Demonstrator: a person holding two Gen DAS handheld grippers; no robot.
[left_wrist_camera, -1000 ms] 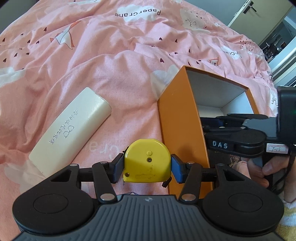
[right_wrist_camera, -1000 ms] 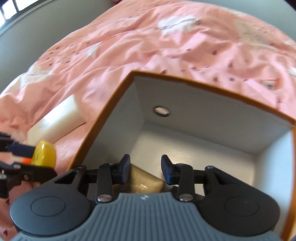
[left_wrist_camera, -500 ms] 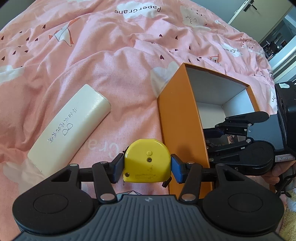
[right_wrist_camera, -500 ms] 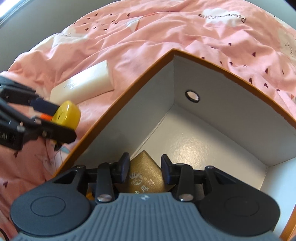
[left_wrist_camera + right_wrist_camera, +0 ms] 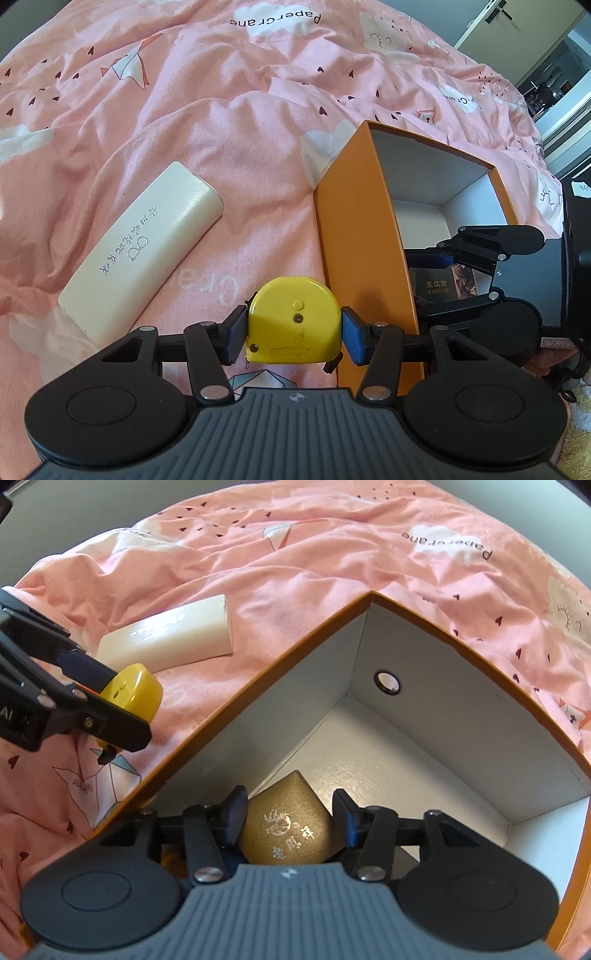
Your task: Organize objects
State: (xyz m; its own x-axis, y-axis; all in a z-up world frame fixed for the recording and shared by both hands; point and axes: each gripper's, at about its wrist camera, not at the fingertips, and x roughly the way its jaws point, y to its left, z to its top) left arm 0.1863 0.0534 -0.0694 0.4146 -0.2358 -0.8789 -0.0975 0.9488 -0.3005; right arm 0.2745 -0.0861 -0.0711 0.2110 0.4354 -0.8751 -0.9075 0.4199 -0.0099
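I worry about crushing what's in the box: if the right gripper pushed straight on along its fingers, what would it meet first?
Probably the gold packet between the opening jaws of the right gripper, then the orange box floor beneath; depth is hard to judge.

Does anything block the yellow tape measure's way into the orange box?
Only the box's near orange wall, which the tape measure must clear. The opening is uncovered, though the right gripper, jaws opening around a gold packet, occupies one corner.
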